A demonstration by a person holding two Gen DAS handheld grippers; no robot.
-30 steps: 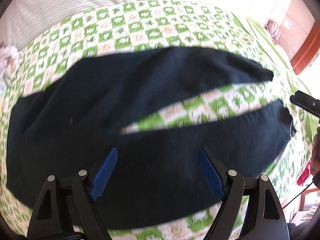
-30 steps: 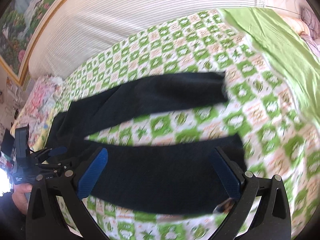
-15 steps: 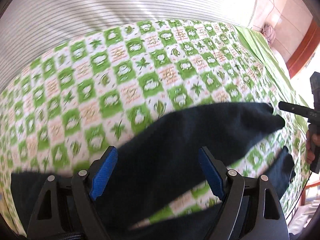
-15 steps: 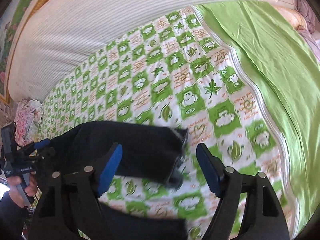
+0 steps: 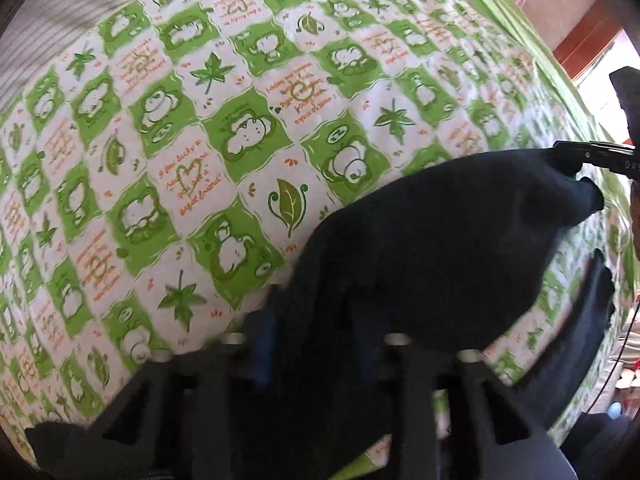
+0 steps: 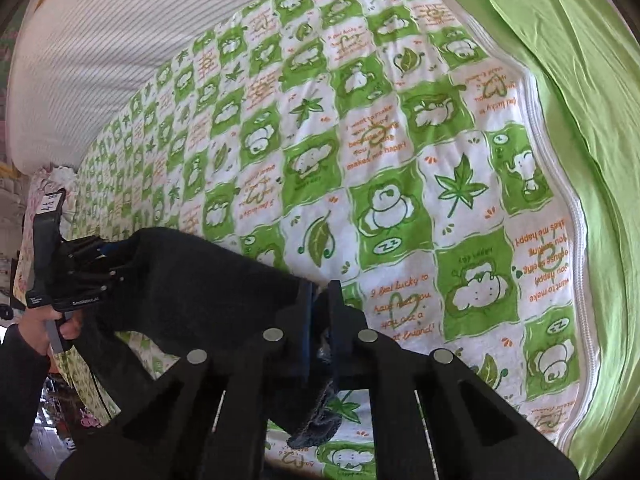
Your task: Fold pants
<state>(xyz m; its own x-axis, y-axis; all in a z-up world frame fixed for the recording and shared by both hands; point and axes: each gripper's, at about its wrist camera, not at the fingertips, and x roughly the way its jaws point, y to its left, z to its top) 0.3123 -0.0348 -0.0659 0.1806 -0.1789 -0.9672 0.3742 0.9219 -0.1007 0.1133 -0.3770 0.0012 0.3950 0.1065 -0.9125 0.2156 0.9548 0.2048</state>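
Observation:
The dark navy pants (image 5: 448, 248) lie on a green and white patterned bedspread (image 5: 200, 140). My left gripper (image 5: 312, 344) is shut on the far leg near the waist end, its blue pads buried in the cloth. My right gripper (image 6: 320, 316) is shut on the hem of that same leg (image 6: 208, 276), and frayed cloth hangs under its fingers. The leg stretches between the two grippers, lifted off the bed. The right gripper shows at the right edge of the left wrist view (image 5: 576, 160). The left gripper shows at the left of the right wrist view (image 6: 92, 268).
A white striped sheet (image 6: 120, 32) covers the far side of the bed. A plain green cover (image 6: 580, 80) lies at the right. The bedspread (image 6: 360, 120) lies flat beyond the pants. The near pant leg (image 5: 588, 320) lies lower right.
Both grippers moved forward over the pants to the far leg and closed on it, the left near the waist end and the right at the hem. The leg is now lifted.

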